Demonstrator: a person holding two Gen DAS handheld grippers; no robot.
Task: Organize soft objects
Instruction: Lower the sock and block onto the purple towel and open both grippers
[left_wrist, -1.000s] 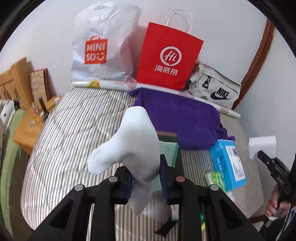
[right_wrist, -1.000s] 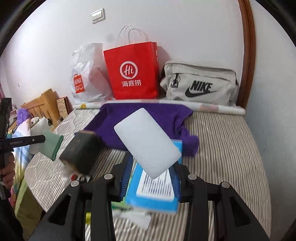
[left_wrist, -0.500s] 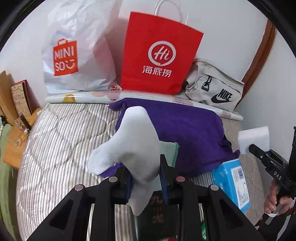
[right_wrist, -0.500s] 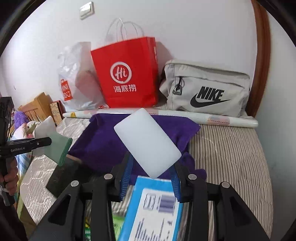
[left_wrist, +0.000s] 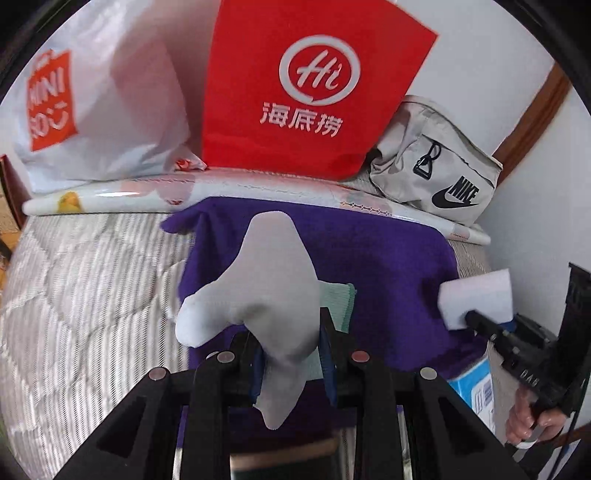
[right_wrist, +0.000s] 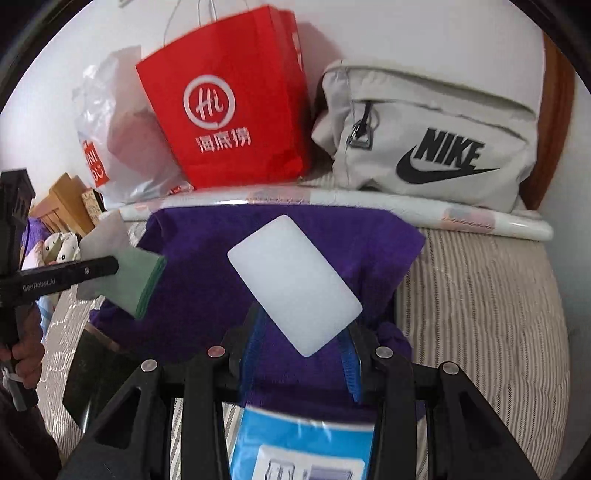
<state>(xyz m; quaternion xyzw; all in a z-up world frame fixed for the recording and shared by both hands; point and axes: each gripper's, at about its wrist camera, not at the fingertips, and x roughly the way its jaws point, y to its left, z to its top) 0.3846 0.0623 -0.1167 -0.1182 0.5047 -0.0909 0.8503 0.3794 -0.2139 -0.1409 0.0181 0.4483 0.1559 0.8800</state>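
My left gripper (left_wrist: 291, 350) is shut on a white sock with a green cuff (left_wrist: 266, 295), held above a purple cloth (left_wrist: 388, 266) spread on the striped bed. In the right wrist view that sock (right_wrist: 122, 269) hangs at the left, over the cloth's edge (right_wrist: 207, 288). My right gripper (right_wrist: 301, 354) is shut on a white sponge block (right_wrist: 293, 284), also above the purple cloth. The left wrist view shows the same sponge (left_wrist: 476, 299) at the right edge, gripped by the right gripper's black fingers (left_wrist: 495, 332).
Along the wall stand a white plastic bag (left_wrist: 92, 110), a red paper bag (left_wrist: 295, 81) and a grey Nike pouch (right_wrist: 432, 140), with a rolled sheet (left_wrist: 122, 195) in front. A blue box (right_wrist: 306, 450) and a dark book (right_wrist: 88, 373) lie near me on the striped bedcover (right_wrist: 480, 306).
Both grippers have moved forward and lower toward the purple cloth and the bags, still holding the sock and the sponge. The bags now fill more of each view.
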